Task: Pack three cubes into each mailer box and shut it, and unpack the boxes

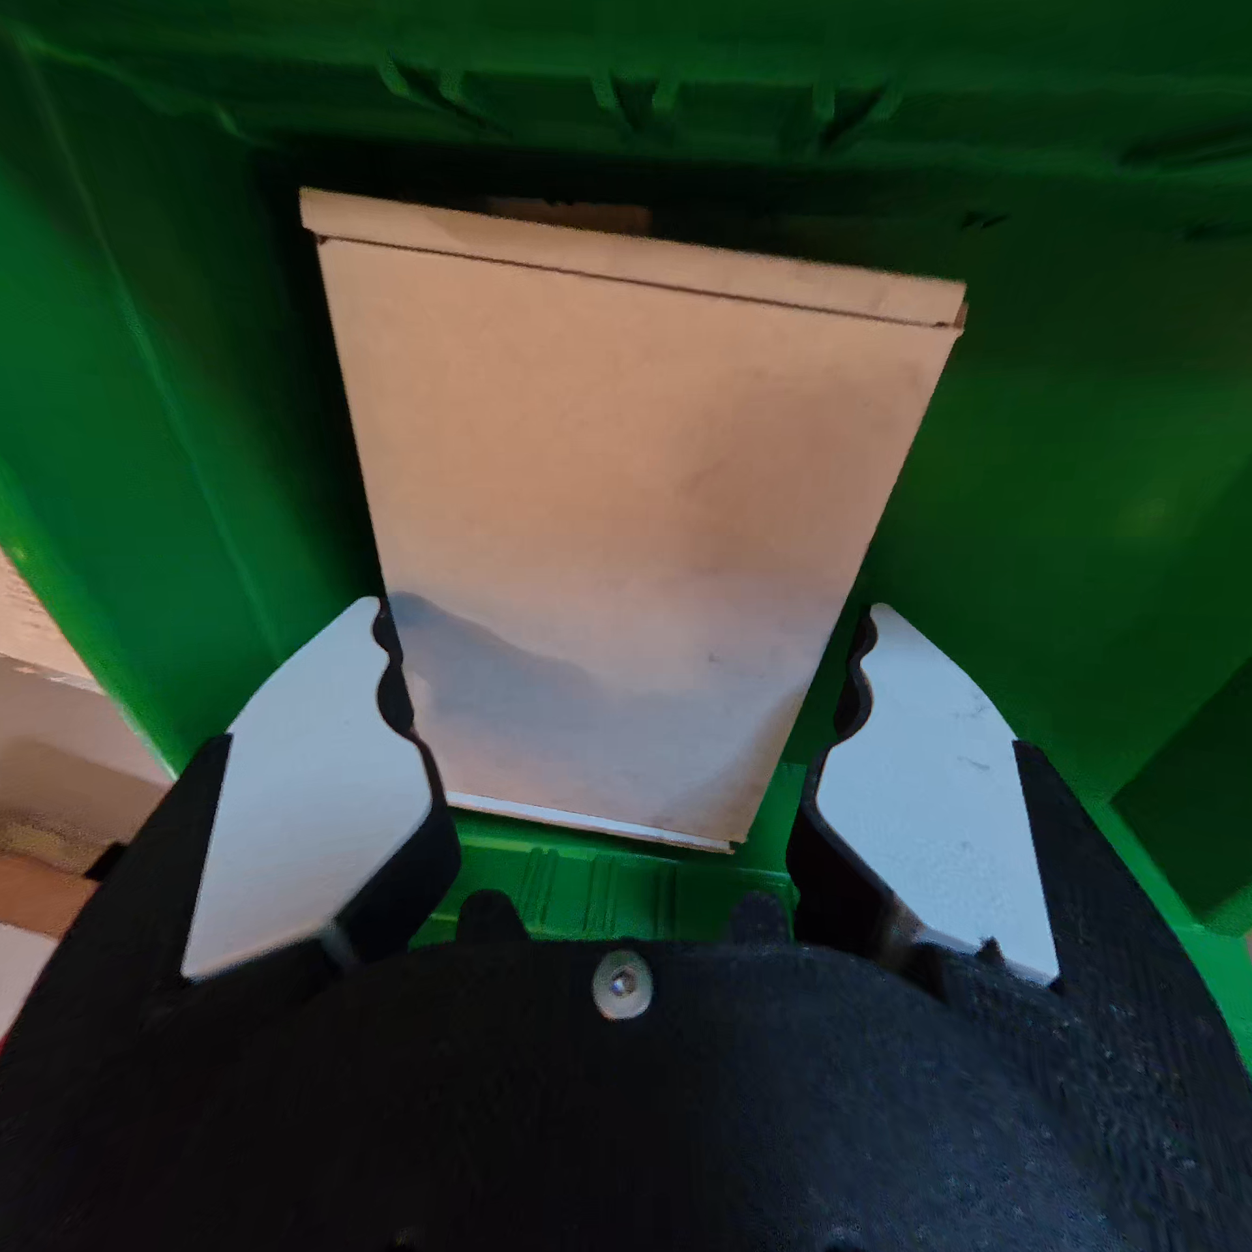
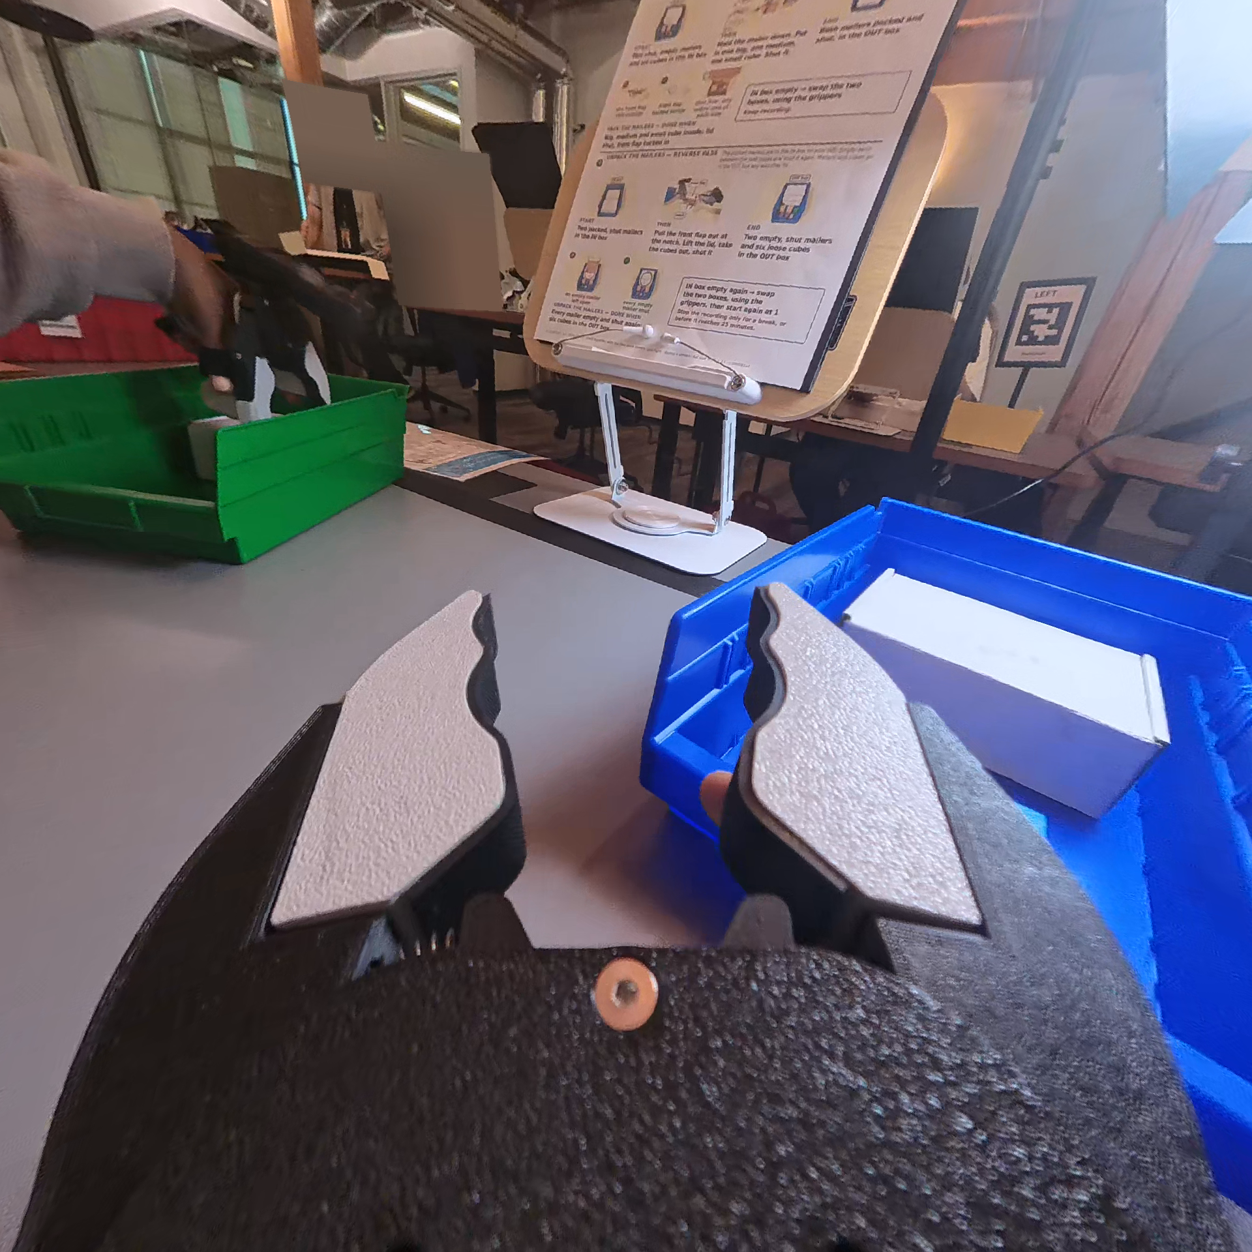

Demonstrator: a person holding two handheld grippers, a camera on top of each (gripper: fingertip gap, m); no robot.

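In the left wrist view, a shut white mailer box (image 1: 610, 515) lies inside the green bin (image 1: 135, 406). My left gripper (image 1: 623, 610) is wide open and straddles the box's near end. Its left finger touches the box's edge and its right finger is a sliver off. The right wrist view shows this gripper (image 2: 284, 386) far off, held by a hand, over that box (image 2: 206, 440) in the green bin (image 2: 305, 467). My right gripper (image 2: 623, 596) is open and empty over the grey table (image 2: 203, 677), at the blue bin's (image 2: 691, 677) left corner. Another shut white mailer box (image 2: 1009, 684) lies in the blue bin. No cubes show.
A white stand (image 2: 650, 528) holding an instruction sheet (image 2: 738, 190) is at the table's far edge between the bins. A paper sheet (image 2: 461, 454) lies behind the green bin. Other desks and chairs stand beyond the table. Left tips to right tips: about 55 cm.
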